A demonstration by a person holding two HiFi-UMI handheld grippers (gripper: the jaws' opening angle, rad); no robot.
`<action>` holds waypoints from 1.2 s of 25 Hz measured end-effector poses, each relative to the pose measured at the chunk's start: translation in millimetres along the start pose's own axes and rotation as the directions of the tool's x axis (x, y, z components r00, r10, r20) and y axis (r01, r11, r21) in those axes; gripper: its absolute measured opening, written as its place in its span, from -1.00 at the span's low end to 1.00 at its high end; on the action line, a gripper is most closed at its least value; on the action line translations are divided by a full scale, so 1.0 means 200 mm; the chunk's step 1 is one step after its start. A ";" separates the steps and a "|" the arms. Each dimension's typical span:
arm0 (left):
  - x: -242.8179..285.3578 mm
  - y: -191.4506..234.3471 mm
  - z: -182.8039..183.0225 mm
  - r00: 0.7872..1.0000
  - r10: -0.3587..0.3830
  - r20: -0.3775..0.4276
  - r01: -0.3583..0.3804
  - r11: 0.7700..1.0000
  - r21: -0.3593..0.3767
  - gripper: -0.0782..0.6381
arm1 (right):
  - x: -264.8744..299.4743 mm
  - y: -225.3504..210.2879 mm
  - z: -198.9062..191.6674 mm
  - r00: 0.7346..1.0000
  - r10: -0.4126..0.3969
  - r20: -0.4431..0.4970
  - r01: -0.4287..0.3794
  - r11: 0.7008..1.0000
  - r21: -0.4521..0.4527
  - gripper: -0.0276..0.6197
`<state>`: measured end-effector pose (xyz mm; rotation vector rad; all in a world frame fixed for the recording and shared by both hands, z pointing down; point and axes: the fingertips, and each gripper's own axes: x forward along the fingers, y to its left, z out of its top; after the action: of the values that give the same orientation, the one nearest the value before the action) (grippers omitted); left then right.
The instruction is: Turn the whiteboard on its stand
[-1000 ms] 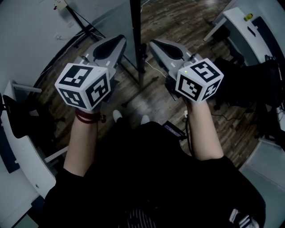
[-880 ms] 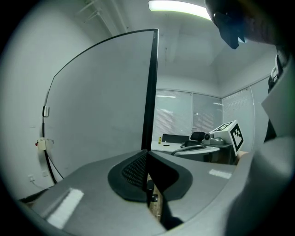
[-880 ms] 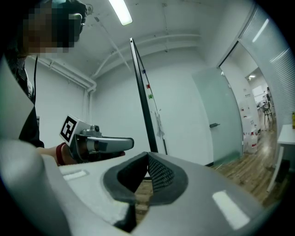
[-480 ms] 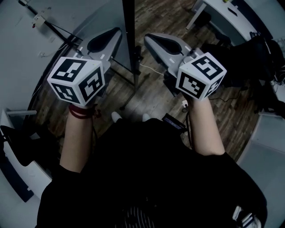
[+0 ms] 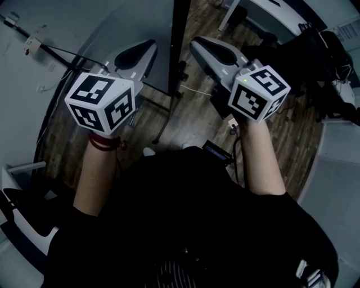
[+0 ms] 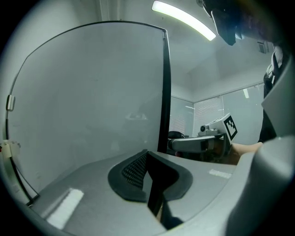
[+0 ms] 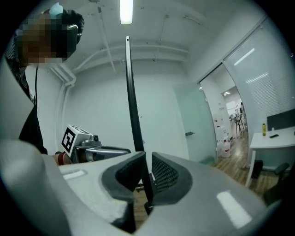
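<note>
The whiteboard [image 5: 180, 45] stands edge-on ahead of me, its black side frame running up the head view. In the left gripper view its pale face [image 6: 92, 92] fills the left, bounded by the frame [image 6: 163, 92]. My left gripper [image 5: 143, 50] [image 6: 150, 161] sits left of that edge by the board's face, jaws together with nothing seen between them. My right gripper [image 5: 203, 49] [image 7: 146, 170] has the frame [image 7: 131, 101] between its pads. Its jaws have just been opening, and a sliver of light shows beside the frame. Each gripper also appears in the other's view, the right gripper [image 6: 198, 144] and the left gripper [image 7: 99, 150].
The stand's dark legs [image 5: 163, 126] spread over the wood floor below the board. A small black device [image 5: 216, 151] lies by my feet. A white desk [image 5: 247, 7] and dark chairs [image 5: 329, 62] stand at the right, white furniture [image 5: 22, 230] at the lower left.
Both grippers have shifted a little up the head view. The board's black edge now stands slightly further right, and the surroundings have swung round.
</note>
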<state>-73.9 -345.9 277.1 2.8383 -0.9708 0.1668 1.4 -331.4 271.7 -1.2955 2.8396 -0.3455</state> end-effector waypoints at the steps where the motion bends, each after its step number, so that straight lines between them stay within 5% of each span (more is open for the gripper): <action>1: 0.00 0.00 0.00 1.000 -0.014 0.000 0.014 1.000 0.002 -0.79 | 0.01 0.00 0.00 1.000 -0.017 0.000 0.017 1.000 0.007 -0.81; 18: -0.12 0.07 -0.04 0.992 -0.126 -0.031 0.127 0.992 0.030 -0.79 | 0.00 -0.02 0.02 0.985 -0.169 0.043 0.168 0.985 0.039 -0.39; 30: -0.13 0.08 -0.06 0.996 -0.093 0.001 0.093 0.995 -0.025 -0.79 | 0.01 0.06 -0.02 0.994 -0.113 -0.007 0.112 0.994 -0.007 -0.26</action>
<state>-105.9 -341.3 286.4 2.8533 -0.8326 0.1439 -9.8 -324.8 274.2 -1.4622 2.7824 -0.3427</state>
